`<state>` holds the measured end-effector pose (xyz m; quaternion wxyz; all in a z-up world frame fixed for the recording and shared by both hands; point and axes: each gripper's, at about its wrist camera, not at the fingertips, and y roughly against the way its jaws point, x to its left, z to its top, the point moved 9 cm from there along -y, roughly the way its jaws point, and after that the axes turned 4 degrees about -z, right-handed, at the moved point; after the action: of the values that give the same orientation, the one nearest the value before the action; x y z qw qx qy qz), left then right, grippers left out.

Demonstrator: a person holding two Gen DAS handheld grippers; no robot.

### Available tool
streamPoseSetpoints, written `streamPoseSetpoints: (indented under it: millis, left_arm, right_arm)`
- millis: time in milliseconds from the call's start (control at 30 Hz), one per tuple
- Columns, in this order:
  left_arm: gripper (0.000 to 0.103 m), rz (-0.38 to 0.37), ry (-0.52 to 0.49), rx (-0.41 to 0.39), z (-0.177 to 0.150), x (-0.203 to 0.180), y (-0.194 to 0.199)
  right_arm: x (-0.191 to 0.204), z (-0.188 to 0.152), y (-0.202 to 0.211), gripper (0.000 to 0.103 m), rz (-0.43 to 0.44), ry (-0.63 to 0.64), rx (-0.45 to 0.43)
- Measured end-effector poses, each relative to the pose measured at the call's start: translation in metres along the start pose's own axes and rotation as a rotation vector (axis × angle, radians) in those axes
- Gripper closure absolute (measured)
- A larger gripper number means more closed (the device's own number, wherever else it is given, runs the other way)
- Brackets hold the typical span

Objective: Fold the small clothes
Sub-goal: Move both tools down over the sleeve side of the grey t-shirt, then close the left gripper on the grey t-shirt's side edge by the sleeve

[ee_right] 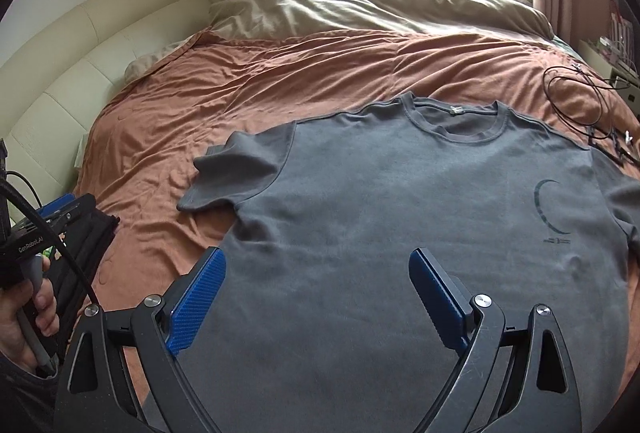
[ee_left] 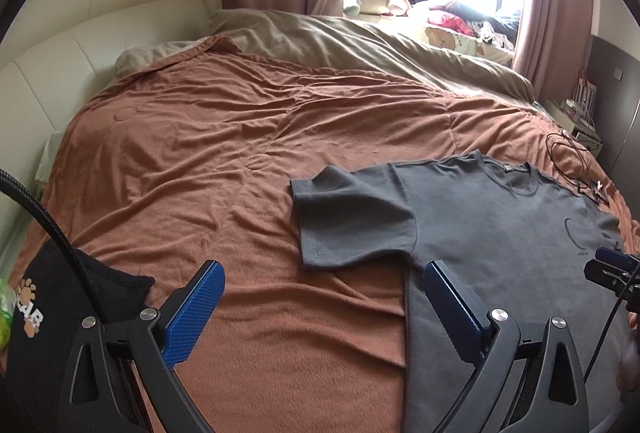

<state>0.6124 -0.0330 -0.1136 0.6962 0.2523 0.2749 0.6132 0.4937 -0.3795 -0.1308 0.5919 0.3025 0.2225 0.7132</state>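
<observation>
A dark grey T-shirt [ee_right: 400,201] lies flat, front up, on the brown bedspread [ee_right: 280,73], collar away from me; it also shows in the left wrist view [ee_left: 500,225]. Its left sleeve [ee_left: 352,221] spreads out to the side. My left gripper [ee_left: 322,275] is open and empty above the bedspread, with its right finger over the shirt's left side edge. My right gripper [ee_right: 316,261] is open and empty above the shirt's lower middle. The shirt's hem is hidden below both views.
A black garment with a paw print [ee_left: 48,305] lies at the bed's left edge. A black cable and earphones [ee_right: 592,113] lie right of the collar. A beige duvet [ee_right: 380,5] covers the far bed. A cream headboard [ee_left: 60,65] is on the left.
</observation>
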Motion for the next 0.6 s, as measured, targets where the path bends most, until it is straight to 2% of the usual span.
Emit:
streamPoseSetpoints:
  millis: [167,233,300,367,433,500,533,600]
  left_arm:
    - [0.004,0.016,-0.010,0.021,0.016,0.011,-0.043]
    - [0.011,0.017,0.002,0.031,0.023,0.017,-0.059]
    - [0.025,0.015,0.013,0.063,0.027,0.024,-0.077]
    - [0.026,0.004,0.023,0.087,0.030,0.028,-0.094]
    - [0.026,-0.011,0.023,0.097,0.032,0.029,-0.108]
    - [0.026,-0.006,0.022,0.106,0.033,0.031,-0.121]
    - [0.026,-0.010,0.022,0.109,0.034,0.031,-0.128]
    - [0.026,-0.022,0.028,0.122,0.034,0.030,-0.142]
  right_arm:
    - [0.005,0.019,-0.046,0.010,-0.014,-0.009,0.042]
    - [0.007,0.028,-0.061,0.010,0.001,-0.025,0.041]
    - [0.011,0.036,-0.074,0.010,0.020,-0.047,0.033]
    - [0.011,0.043,-0.089,0.011,0.035,-0.070,0.040]
    - [0.013,0.049,-0.104,0.019,0.044,-0.077,0.050]
    - [0.014,0.054,-0.120,0.036,0.046,-0.083,0.070]
    - [0.016,0.056,-0.128,0.040,0.053,-0.088,0.081]
    - [0.020,0.058,-0.144,0.057,0.067,-0.101,0.102]
